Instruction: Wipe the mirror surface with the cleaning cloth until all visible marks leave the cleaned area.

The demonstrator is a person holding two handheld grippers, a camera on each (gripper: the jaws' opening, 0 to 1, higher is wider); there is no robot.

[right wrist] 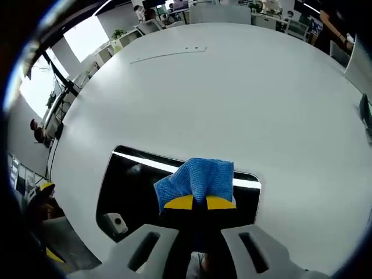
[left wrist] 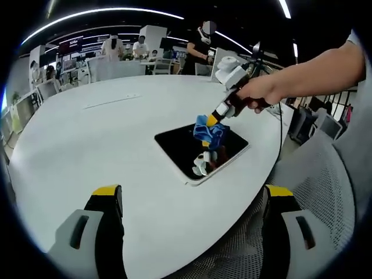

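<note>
at the near edge of the white surface (left wrist: 87, 145), the left hand-held gripper (left wrist: 192, 200) hangs released, its two yellow-tipped jaws set wide apart w/ nothing between them, well back from the mirror (left wrist: 200, 151). right hand-held gripper (right wrist: 199, 202) is clenched on the blue cleaning cloth (right wrist: 197, 177), yellow tips meeting at the cloth's lower edge; in the left gripper view the same gripper (left wrist: 212, 122) comes in from the right, held by a person's hand (left wrist: 261, 93), w/ the cloth (left wrist: 209, 132) pressed down on the mirror's far half.

mirror lies flat on the surface near its right edge, a dark rectangle w/ rounded corners and a pale rim; in the right gripper view the mirror (right wrist: 128, 189) shows a bright strip of reflected ceiling light along its far edge, and a reflection of gripper parts near its lower left corner. cloth covers the middle of the far edge. nothing else lies on the mirror.

around: a thin pale strip (left wrist: 113, 102) lies on the surface well apart from the mirror, toward the far side. a grey mesh chair (left wrist: 325, 180) stands just beside the surface on the right. beyond the surface, desks, monitors and several people (left wrist: 139, 46) in an open office. no writing is legible at this size.
</note>
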